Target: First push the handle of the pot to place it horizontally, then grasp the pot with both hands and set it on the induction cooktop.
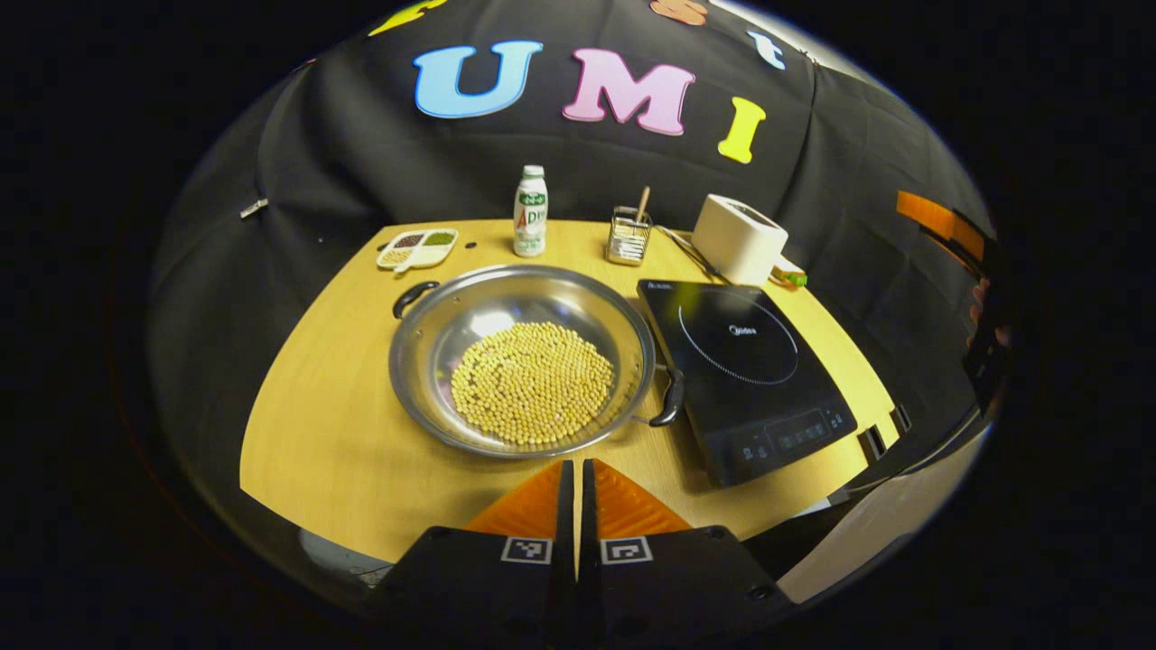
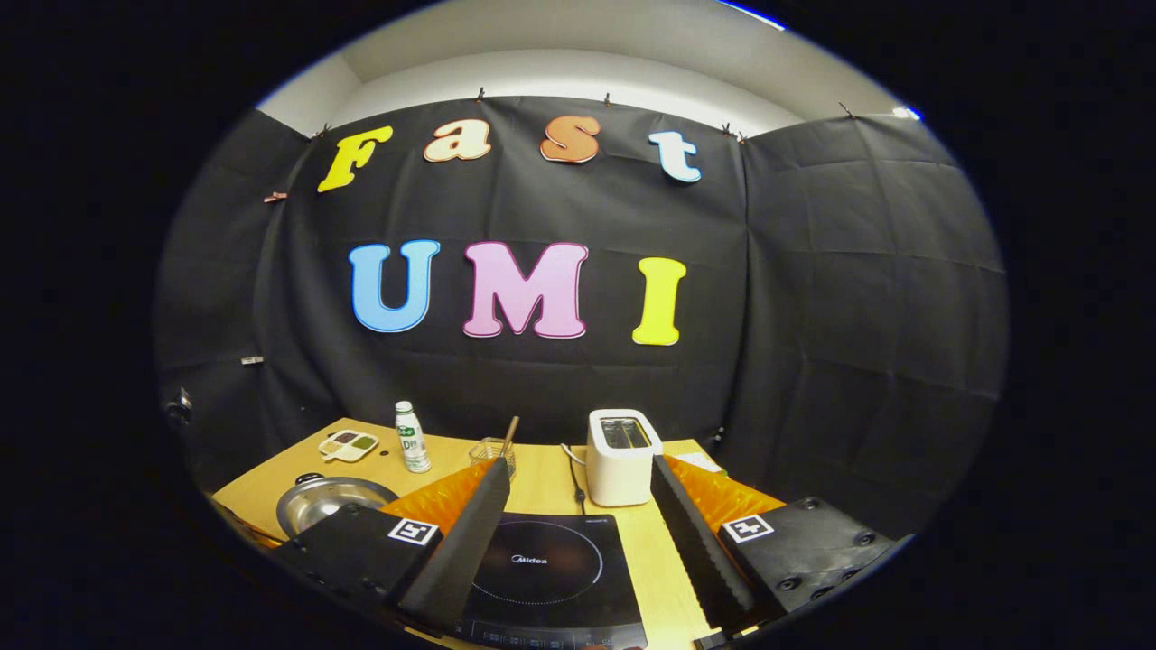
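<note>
- Lying on the wooden table [image 1: 316, 433], just left of the induction cooktop [image 1: 745, 375]: bean-filled steel pot [image 1: 522, 359], handles on a diagonal, far-left to near-right.
- Hovering before it, fingers together, empty: left gripper [image 1: 576, 474].
- Spread wide above cooktop, empty: right gripper [image 2: 578, 524].

Black gripper bodies [image 2: 578, 560] carry square black-and-white markers and round screws.

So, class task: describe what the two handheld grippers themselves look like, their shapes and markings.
The left gripper has two wedge-shaped ribbed fingers on black blocky carriers, each bearing a square black-and-white tag. The right gripper has long flat fingers with ribbed faces, on black carriers with screw heads and the same square tags.
</note>
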Motion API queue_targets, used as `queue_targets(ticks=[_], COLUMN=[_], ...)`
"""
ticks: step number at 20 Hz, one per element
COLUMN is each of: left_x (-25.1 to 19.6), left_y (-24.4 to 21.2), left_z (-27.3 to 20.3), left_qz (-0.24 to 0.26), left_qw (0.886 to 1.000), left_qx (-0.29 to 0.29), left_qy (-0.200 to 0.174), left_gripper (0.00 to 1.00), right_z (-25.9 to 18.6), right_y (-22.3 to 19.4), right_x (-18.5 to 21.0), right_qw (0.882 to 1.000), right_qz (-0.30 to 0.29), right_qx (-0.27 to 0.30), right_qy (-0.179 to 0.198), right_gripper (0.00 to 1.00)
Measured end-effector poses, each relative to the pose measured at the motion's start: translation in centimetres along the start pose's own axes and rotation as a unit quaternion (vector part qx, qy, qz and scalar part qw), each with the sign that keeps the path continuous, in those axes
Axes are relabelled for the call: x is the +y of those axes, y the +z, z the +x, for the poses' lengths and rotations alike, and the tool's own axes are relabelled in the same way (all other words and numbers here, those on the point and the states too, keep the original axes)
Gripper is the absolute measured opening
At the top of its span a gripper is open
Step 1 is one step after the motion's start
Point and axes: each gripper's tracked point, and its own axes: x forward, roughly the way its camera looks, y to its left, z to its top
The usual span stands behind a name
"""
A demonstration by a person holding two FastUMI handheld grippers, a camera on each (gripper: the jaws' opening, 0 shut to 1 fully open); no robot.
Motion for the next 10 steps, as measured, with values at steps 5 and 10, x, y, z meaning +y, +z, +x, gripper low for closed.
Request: queue_targets(ticks=[5, 10], left_x=[-2.1, -3.9], left_y=[-2.3, -2.8], left_z=[3.9, 6.2], left_qz=[0.034, 0.058], left_qw=[0.998, 0.994], left_qx=[0.060, 0.085], left_qy=[-0.015, -0.023], left_gripper=[0.05, 0.05], right_z=[0.6, 0.8], right_y=[-0.3, -1.0], right_x=[-0.5, -3.1], right_qw=[1.000, 1.000], right_qz=[-0.003, 0.005], right_qx=[0.001, 0.010], right_qy=[0.023, 0.009], right_gripper=[0.98, 0.98])
